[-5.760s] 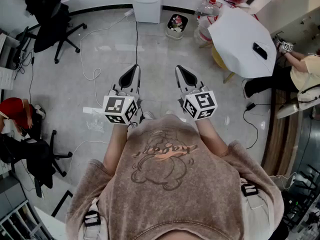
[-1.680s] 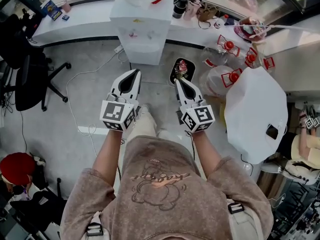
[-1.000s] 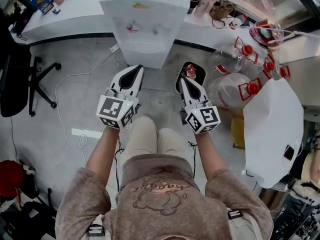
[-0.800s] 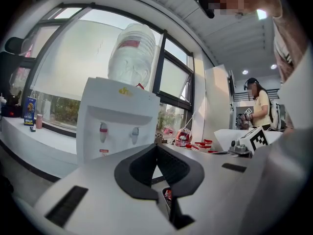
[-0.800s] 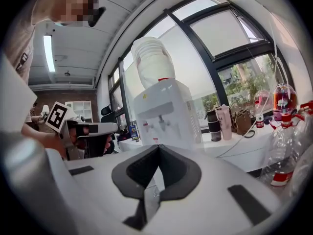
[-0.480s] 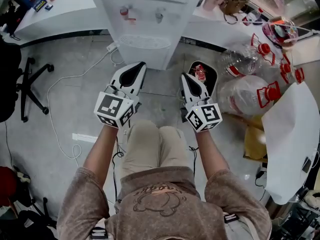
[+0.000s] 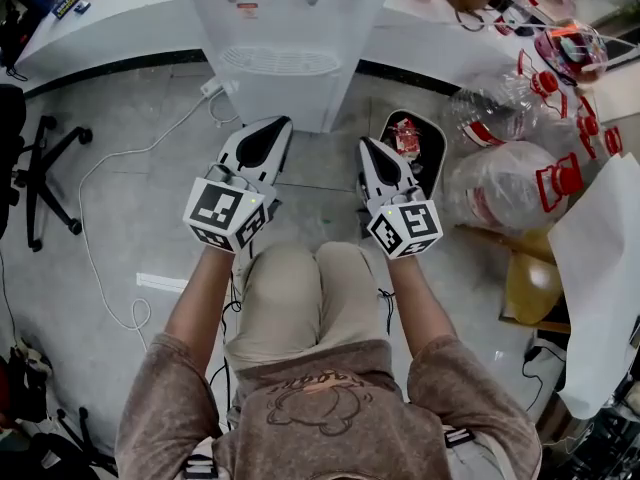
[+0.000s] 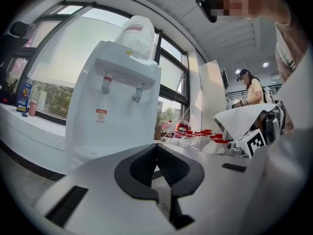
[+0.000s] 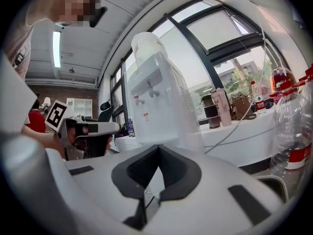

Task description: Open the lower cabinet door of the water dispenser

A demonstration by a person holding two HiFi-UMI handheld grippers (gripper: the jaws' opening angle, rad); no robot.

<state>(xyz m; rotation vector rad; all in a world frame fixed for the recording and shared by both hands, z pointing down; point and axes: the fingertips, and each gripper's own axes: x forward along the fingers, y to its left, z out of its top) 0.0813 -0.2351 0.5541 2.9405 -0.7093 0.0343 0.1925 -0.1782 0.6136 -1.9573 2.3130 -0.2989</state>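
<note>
Approaching the door looks to be the step in hand, nothing grasped yet: the person crouches facing the water dispenser (image 7: 290,28), both grippers held level and short of it. At the left, the left gripper (image 7: 282,122) has its jaws pressed together on nothing, its tip aimed at the white cabinet's foot but apart from it. In the middle, the lower cabinet door (image 7: 272,103) shows from the head view only as a foreshortened white face under the drip tray (image 7: 266,60); no handle or edge can be made out. To its right, the right gripper (image 7: 364,144) is likewise closed and empty, just beside a dark waste bin (image 7: 412,146), with clear water bottles (image 7: 505,183) farther right. The next move, I judge, calls for one gripper to reach the door's free edge, catch it and draw it outward, so finding that edge comes first. The head view gives the floor layout and the gap to the cabinet; the gripper views add the dispenser's front upright, with its taps (image 8: 105,84) and the upturned bottle (image 8: 138,31) on top, though each gripper's own body hides the door below. The left gripper view also catches another person (image 8: 252,89) far right.
</note>
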